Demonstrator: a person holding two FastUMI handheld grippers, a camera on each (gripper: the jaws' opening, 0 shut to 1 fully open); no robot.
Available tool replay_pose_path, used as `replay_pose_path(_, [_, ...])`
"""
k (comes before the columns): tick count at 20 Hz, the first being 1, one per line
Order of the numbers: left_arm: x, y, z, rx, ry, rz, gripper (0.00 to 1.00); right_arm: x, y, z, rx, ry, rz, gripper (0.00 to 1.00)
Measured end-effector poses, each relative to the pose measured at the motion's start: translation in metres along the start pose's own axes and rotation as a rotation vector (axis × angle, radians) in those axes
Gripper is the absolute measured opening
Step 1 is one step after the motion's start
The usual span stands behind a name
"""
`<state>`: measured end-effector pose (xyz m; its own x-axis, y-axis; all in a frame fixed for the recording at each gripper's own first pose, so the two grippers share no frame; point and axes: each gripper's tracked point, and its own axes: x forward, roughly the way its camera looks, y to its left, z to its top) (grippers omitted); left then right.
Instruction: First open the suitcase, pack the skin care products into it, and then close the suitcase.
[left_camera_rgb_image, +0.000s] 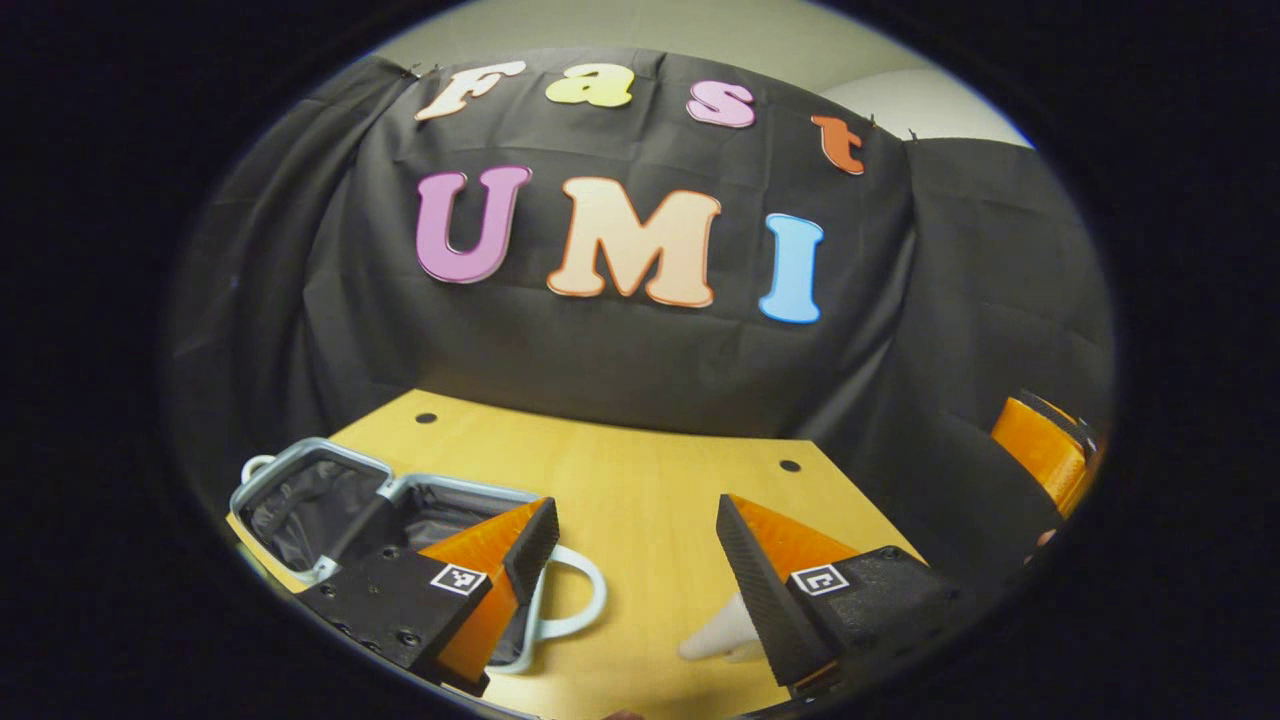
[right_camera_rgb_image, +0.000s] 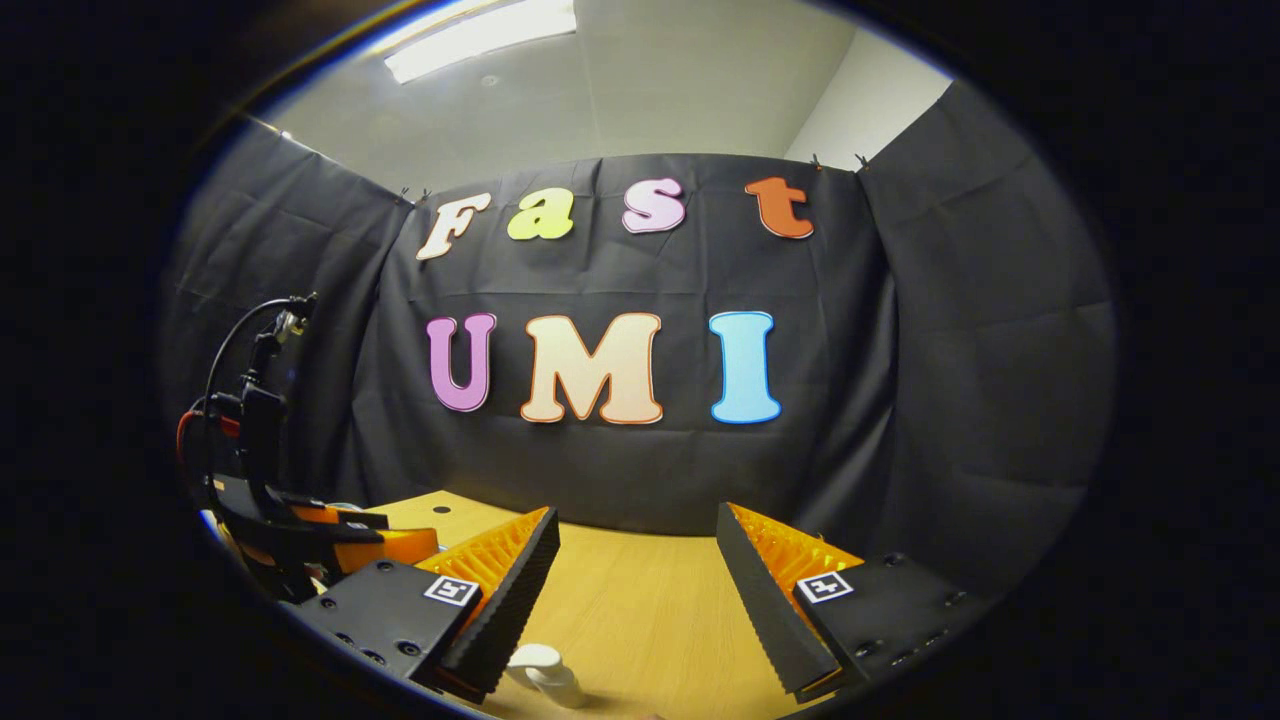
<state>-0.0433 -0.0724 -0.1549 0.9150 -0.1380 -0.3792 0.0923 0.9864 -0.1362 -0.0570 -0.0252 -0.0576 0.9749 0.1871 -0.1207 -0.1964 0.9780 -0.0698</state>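
In the left gripper view a small grey suitcase (left_camera_rgb_image: 330, 490) lies open on the wooden table (left_camera_rgb_image: 640, 480) at the left, its dark-lined halves side by side and a pale handle looping toward the middle. My left gripper (left_camera_rgb_image: 635, 530) stands open above the table, its left finger over the case's near half. A white skin care bottle (left_camera_rgb_image: 725, 635) lies just left of its right finger. In the right gripper view my right gripper (right_camera_rgb_image: 635, 545) is open over the table, with a white bottle (right_camera_rgb_image: 545, 675) lying low by its left finger. The left gripper (right_camera_rgb_image: 330, 540) shows at far left there.
Black cloth walls close in the table at the back and both sides. Two small round holes (left_camera_rgb_image: 789, 465) mark the tabletop near its far edge. The other gripper's body (left_camera_rgb_image: 1045, 450) shows at the right edge of the left gripper view.
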Motion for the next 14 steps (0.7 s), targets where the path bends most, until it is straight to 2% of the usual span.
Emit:
replay_pose_path(7, [0.015, -0.036, -0.080, -0.009, 0.183, -0.067, 0.95, -0.011, -0.018, -0.009, -0.002, 0.018, -0.029, 0.99])
replay_pose_path(14, [0.022, -0.031, -0.136, -0.023, 0.299, -0.054, 0.95, -0.018, -0.032, -0.019, -0.013, 0.045, -0.056, 0.99])
